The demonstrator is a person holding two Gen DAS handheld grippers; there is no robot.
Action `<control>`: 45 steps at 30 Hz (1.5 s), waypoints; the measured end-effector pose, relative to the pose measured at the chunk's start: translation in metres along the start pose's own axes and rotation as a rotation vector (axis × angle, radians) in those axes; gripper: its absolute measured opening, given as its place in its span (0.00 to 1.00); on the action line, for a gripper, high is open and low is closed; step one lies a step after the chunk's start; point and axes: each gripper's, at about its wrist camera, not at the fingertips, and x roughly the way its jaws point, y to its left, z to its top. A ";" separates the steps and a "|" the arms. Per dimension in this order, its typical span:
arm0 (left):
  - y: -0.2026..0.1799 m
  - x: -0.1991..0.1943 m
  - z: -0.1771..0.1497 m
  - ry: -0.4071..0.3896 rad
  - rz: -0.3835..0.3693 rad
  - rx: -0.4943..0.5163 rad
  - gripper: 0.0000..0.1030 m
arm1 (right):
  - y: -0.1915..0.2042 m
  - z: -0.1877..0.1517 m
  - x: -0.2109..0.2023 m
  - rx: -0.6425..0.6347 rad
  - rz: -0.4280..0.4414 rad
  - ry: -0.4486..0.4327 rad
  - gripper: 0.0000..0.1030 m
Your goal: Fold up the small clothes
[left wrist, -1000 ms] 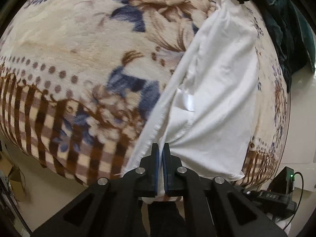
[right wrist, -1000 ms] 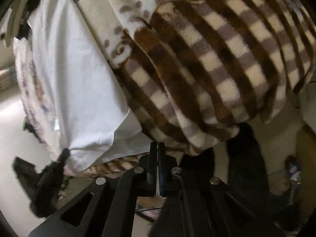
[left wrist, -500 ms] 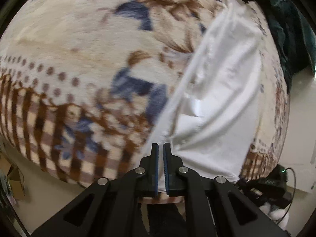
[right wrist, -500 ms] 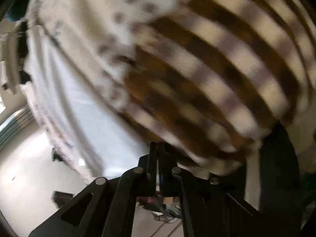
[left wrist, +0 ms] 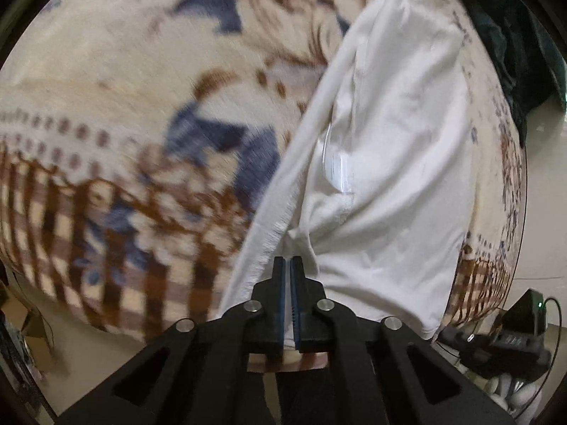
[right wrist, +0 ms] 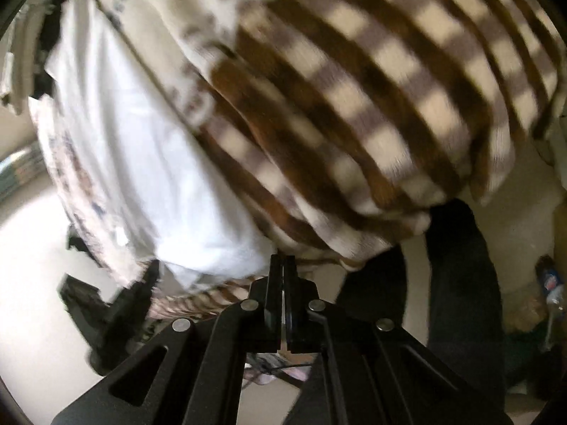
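Left wrist view: white garment (left wrist: 389,163) lies stretched along the right part of a floral blanket (left wrist: 149,81), its near corner bunched into creases that run into the left tool (left wrist: 287,260); the blue-lined jaws are clenched on that fabric, white cloth visible in the slit between them. A small glossy label (left wrist: 338,173) sits on the garment's inner fold, seen clearly only here. Right wrist view: the same garment (right wrist: 134,156) appears on the left side, over the blanket's brown-and-cream checked border (right wrist: 372,106), which this view shows far more fully. The right tool (right wrist: 282,258) has its jaws nearly together and just starting to part; its tips sit at the garment's near edge where it meets the checked border, but blur keeps me from telling whether cloth is pinched. The left tool also shows in this view as a dark shape (right wrist: 117,304) at lower left, at the garment's other near corner. Left tool points steeply down; right tool less steeply. The blanket covers a bed-like support, hanging over its edge. Pale floor (left wrist: 81,347) below; a black device with a green light (left wrist: 528,315) and cable on the floor at right; dark teal fabric (left wrist: 510,35) beyond the garment. Person's dark trouser legs (right wrist: 457,283) and a bottle (right wrist: 549,283) appear only in the right view.
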 end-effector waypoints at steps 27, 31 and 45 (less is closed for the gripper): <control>0.018 -0.016 -0.016 -0.021 -0.073 -0.034 0.01 | 0.023 0.011 0.019 0.007 -0.005 -0.130 0.04; 0.029 -0.019 -0.016 -0.011 -0.097 -0.028 0.01 | 0.015 0.013 0.025 0.018 -0.017 -0.129 0.04; 0.039 0.009 -0.023 0.018 0.038 -0.020 0.00 | 0.038 -0.003 0.041 -0.113 -0.153 -0.126 0.02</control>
